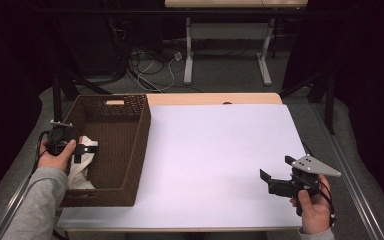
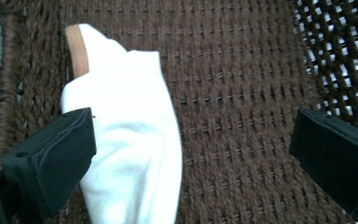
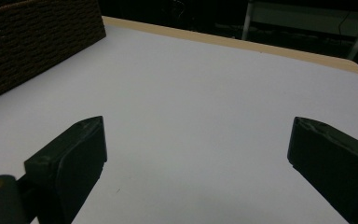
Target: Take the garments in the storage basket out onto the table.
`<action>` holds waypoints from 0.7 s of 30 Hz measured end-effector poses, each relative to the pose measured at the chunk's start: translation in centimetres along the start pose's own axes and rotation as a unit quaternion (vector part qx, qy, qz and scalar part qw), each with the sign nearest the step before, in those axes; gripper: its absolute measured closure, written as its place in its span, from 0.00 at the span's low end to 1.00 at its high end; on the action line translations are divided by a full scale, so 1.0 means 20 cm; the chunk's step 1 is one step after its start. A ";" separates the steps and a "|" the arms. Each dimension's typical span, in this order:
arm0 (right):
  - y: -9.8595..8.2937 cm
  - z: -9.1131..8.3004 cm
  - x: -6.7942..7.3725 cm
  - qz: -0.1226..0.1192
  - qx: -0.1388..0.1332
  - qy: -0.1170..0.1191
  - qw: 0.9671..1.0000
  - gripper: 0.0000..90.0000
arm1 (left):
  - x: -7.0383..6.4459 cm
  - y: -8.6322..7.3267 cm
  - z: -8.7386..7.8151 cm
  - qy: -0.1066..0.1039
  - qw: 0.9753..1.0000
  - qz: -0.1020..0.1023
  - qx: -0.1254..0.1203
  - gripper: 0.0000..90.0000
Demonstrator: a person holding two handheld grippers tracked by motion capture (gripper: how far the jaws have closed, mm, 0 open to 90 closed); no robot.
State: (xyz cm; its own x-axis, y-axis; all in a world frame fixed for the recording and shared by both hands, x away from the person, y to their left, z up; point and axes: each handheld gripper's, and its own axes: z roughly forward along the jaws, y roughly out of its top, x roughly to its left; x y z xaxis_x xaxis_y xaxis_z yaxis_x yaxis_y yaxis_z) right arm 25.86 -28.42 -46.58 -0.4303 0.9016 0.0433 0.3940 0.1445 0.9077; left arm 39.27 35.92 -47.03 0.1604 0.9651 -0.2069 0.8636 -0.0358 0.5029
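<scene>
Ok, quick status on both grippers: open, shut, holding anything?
Left gripper: open, jaws wide apart over the white cloth in the wicker basket, gripping nothing.
Right gripper: open, empty, above the white table.

This looks like a lab or recording room rather than anyone's home. The worktop (image 1: pixel 220 150) is covered by a plain white sheet with a strip of pale wood showing at its far edge, and black drapes close in both sides. Dark metal struts (image 1: pixel 57 97) stand at the corners, the sort that carry a camera rig. Beyond it, on grey carpet, loose cables (image 1: pixel 152 67) lie tangled around the white legs of an office desk (image 1: pixel 227 47). Nothing domestic here but a brown woven basket (image 1: pixel 130 150).
</scene>
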 end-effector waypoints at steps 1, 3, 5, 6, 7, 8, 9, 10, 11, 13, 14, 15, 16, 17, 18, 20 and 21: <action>0.00 0.00 0.00 0.000 -0.001 -0.001 1.000 0.05 | 0.01 0.00 0.00 0.001 1.000 -0.001 0.000 0.01; 0.00 0.01 0.00 -0.003 -0.002 -0.001 1.000 0.05 | 0.01 0.00 0.01 0.005 1.000 0.003 0.001 0.01; 0.00 0.01 0.01 -0.004 -0.004 0.000 1.000 0.05 | 0.00 0.00 0.01 0.010 1.000 0.007 0.008 0.01; 0.00 0.01 0.01 -0.005 0.002 0.001 1.000 0.05 | 0.00 0.00 0.02 0.012 1.000 0.011 0.015 0.01; 0.00 0.01 0.01 -0.006 0.004 0.002 1.000 0.05 | -0.01 0.00 0.02 0.010 1.000 0.012 0.020 0.01; 0.00 0.01 0.01 -0.006 0.004 0.002 1.000 0.05 | -0.01 0.00 0.02 0.010 1.000 0.012 0.020 0.01; 0.00 0.01 0.01 -0.007 0.001 0.003 1.000 0.05 | -0.02 -0.01 0.02 0.012 1.000 0.011 0.024 0.01; 0.00 0.01 0.01 -0.008 0.001 0.003 1.000 0.05 | -0.02 -0.01 0.02 0.012 1.000 0.011 0.024 0.01; 0.00 0.01 0.01 -0.008 0.001 0.003 1.000 0.05 | -0.02 -0.01 0.02 0.014 1.000 0.011 0.024 0.01; -0.01 0.01 0.02 -0.008 0.005 0.001 1.000 0.05 | -0.01 -0.01 0.02 0.015 1.000 0.002 0.028 0.01; -0.01 0.01 0.02 -0.007 0.006 0.002 1.000 0.05 | -0.01 -0.01 0.02 0.018 0.999 0.010 0.032 0.01; -0.01 0.02 0.02 -0.009 0.006 0.002 1.000 0.05 | -0.02 -0.02 0.02 0.019 0.999 0.016 0.034 0.01; -0.01 0.02 0.02 -0.009 0.006 0.002 1.000 0.05 | -0.02 -0.02 0.03 0.022 0.999 0.017 0.037 0.01; -0.01 0.02 0.02 -0.010 0.008 0.002 1.000 0.05 | -0.02 -0.02 0.03 0.025 0.999 0.016 0.042 0.01; -0.01 0.02 0.02 -0.008 0.007 0.001 1.000 0.05 | -0.03 -0.02 0.03 0.031 0.998 0.017 0.049 0.02; -0.01 0.02 0.02 -0.009 0.008 0.002 1.000 0.05 | -0.03 -0.03 0.03 0.042 0.998 0.014 0.054 0.09; -0.01 0.02 0.02 -0.010 0.009 0.002 1.000 0.05 | -0.02 -0.03 0.03 0.046 0.997 0.015 0.057 0.14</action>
State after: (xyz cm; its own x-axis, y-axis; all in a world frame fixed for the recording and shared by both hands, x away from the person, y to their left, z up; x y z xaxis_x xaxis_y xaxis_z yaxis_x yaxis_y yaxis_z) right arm 25.95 -27.88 -46.95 -0.4414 0.8969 0.0271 0.3999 0.1696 0.9007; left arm 39.01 35.32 -47.75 0.1470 0.9828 -0.1122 0.9088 -0.0894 0.4076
